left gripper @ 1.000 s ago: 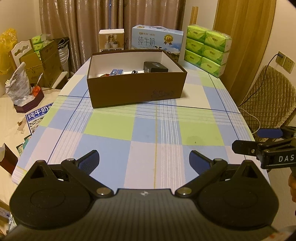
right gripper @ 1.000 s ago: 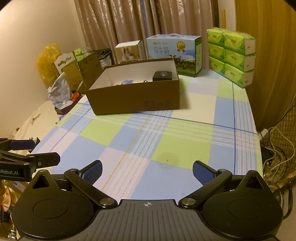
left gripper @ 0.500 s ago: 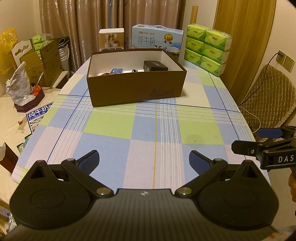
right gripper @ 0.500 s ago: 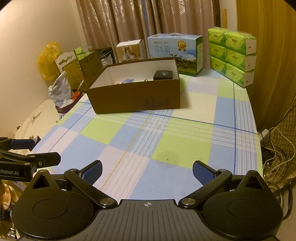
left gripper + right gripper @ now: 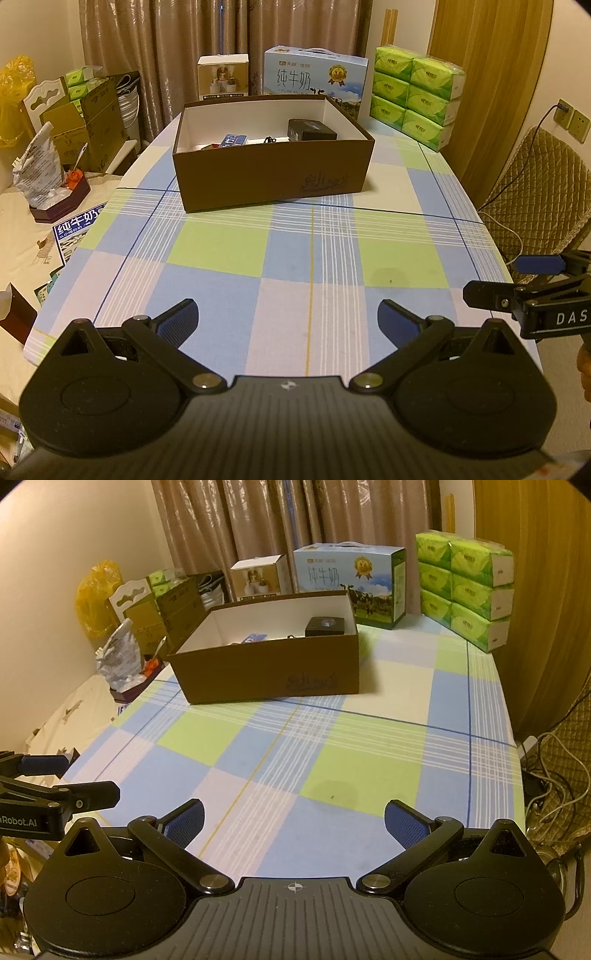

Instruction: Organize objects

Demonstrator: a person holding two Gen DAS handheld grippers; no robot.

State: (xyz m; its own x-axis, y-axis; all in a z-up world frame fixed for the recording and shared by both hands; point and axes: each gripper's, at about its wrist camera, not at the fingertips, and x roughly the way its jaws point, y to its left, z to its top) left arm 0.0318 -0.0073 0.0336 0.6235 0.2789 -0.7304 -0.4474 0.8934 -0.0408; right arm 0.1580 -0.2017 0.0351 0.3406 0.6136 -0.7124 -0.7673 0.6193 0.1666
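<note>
A brown cardboard box [image 5: 273,177] [image 5: 273,672] stands open on the checked tablecloth [image 5: 310,251] [image 5: 332,746] at the far middle. Inside it lie a black box [image 5: 310,130] [image 5: 325,626], a blue-and-white packet [image 5: 233,140] [image 5: 255,638] and a small dark cable [image 5: 269,139]. My left gripper [image 5: 288,319] hangs open over the near table edge, holding nothing. My right gripper [image 5: 293,821] is open too and empty, near the same edge. Each gripper shows at the side of the other's view: the right gripper [image 5: 517,280], the left gripper [image 5: 66,779].
Behind the box stand a milk carton [image 5: 316,79], a small white box [image 5: 222,76] and stacked green tissue packs [image 5: 415,98]. Cardboard boxes, a bag [image 5: 37,170] and leaflets lie left of the table. A padded chair [image 5: 535,192] and cables sit to the right.
Both views have drifted slightly; the brown box sits a little differently in frame. Both grippers stay open and empty.
</note>
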